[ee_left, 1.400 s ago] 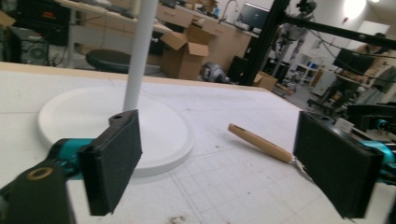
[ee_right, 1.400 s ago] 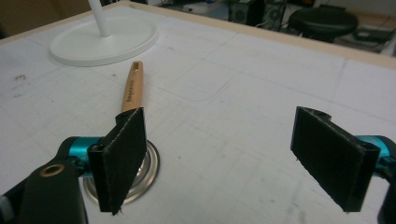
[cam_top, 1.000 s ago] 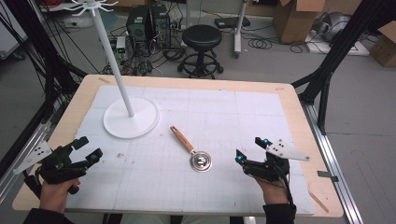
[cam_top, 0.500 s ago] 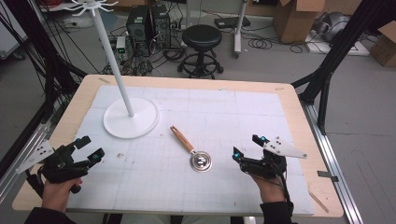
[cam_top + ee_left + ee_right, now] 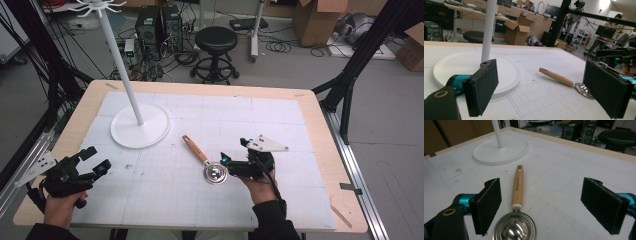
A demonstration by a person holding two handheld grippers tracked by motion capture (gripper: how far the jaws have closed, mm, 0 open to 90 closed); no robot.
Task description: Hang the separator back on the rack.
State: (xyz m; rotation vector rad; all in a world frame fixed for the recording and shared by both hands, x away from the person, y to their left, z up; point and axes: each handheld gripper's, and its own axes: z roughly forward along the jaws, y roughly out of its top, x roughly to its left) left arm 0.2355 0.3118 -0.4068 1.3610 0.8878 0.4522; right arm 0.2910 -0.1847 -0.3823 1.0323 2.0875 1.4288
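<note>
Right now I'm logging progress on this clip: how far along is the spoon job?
Barely begun. Done: nothing; the wooden-handled metal measuring spoon lies flat on the white mat, apart from the white round-based hanging stand. In hand: the right gripper, jaws open, straddles the spoon's bowl end. Left: grasping and lifting it. The left gripper is open, aside.

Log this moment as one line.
right gripper: open, at wooden-handled metal measuring spoon | left gripper: open, idle | spoon: on table

Left hand-held gripper (image 5: 91,161) jaws spread wide, right hand-held gripper (image 5: 234,151) likewise agape, forearms low.
</note>
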